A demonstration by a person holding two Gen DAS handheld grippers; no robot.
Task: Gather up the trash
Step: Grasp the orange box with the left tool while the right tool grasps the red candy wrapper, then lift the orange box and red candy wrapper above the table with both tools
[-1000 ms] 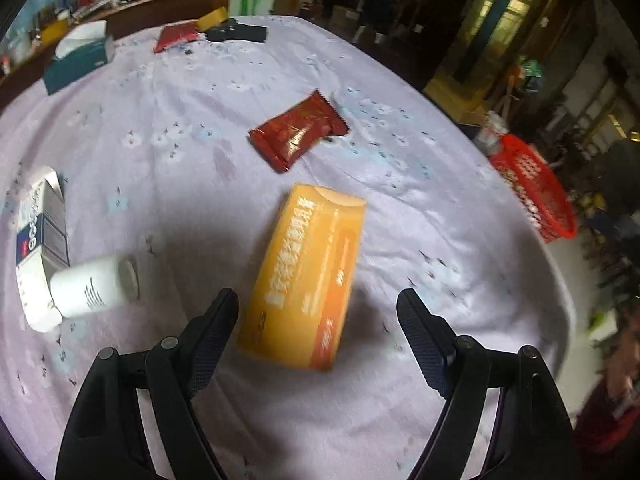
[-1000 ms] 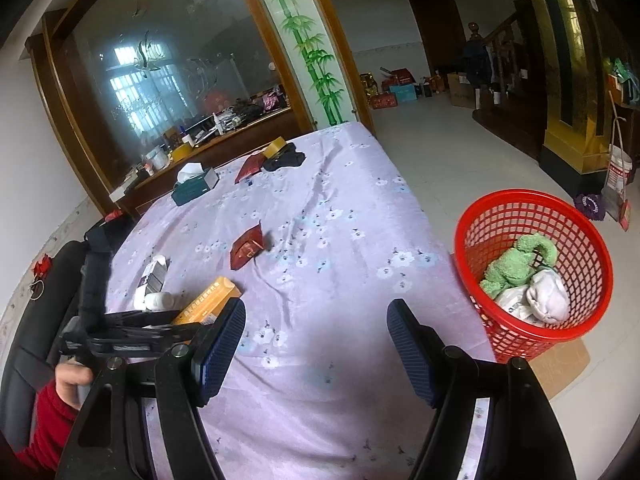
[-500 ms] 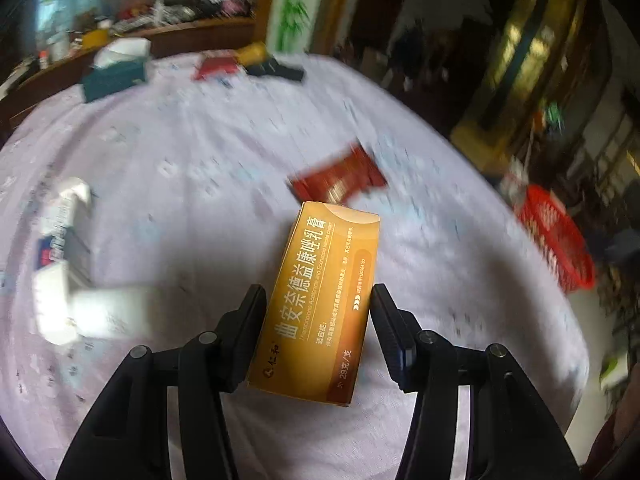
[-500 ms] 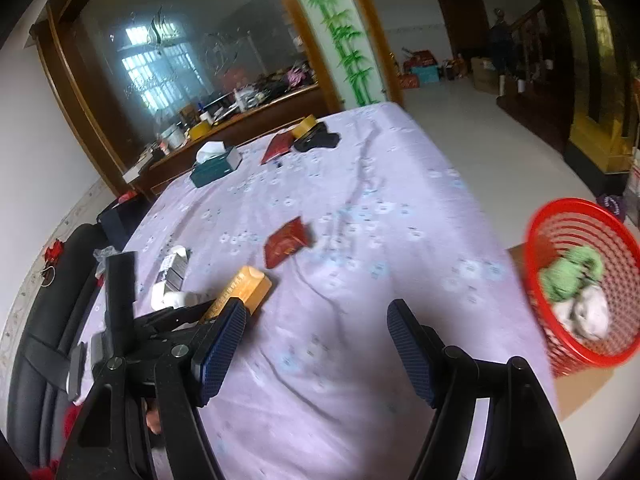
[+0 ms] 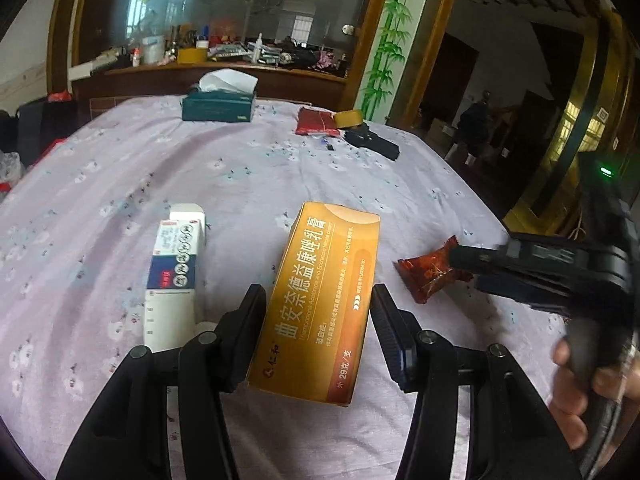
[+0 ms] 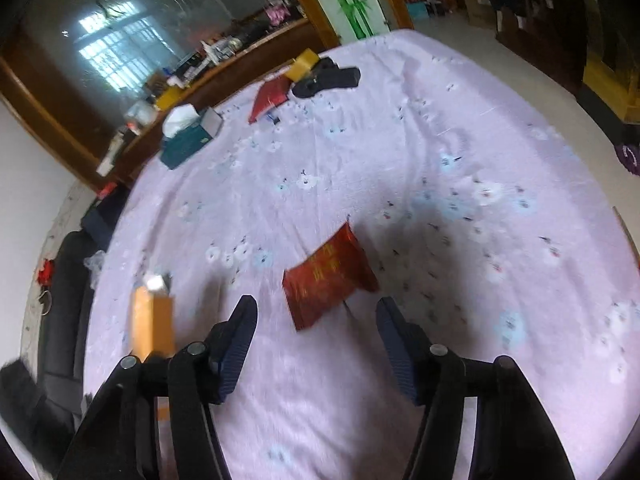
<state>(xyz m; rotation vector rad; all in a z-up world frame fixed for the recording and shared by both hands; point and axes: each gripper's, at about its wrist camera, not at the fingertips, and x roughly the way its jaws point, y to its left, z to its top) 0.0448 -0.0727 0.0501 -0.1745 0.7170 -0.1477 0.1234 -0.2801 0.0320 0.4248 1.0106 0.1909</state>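
An orange carton [image 5: 320, 300] with printed text sits tilted and lifted off the lilac tablecloth [image 5: 120, 184], my left gripper [image 5: 316, 298] shut on its sides. It shows blurred at the left of the right wrist view as the carton [image 6: 154, 320]. A red snack wrapper [image 6: 328, 276] lies flat on the cloth, its near end between the tips of my right gripper [image 6: 316, 308]. That gripper's jaws are closing, and the pads stand clear of the wrapper. From the left wrist view the right gripper [image 5: 468, 270] reaches in over the wrapper [image 5: 430, 276].
A white and blue carton [image 5: 176, 268] lies left of the orange one. At the far end are a green tissue box [image 5: 218, 106], a red packet [image 5: 318, 122], a yellow roll [image 5: 349, 118] and a black object [image 5: 372, 142]. A person's hand [image 5: 580, 400] grips the right handle.
My left gripper closed on the orange carton and raised it off the cloth. My right gripper swung away from the red basket, came down over the red wrapper and narrowed its jaws.
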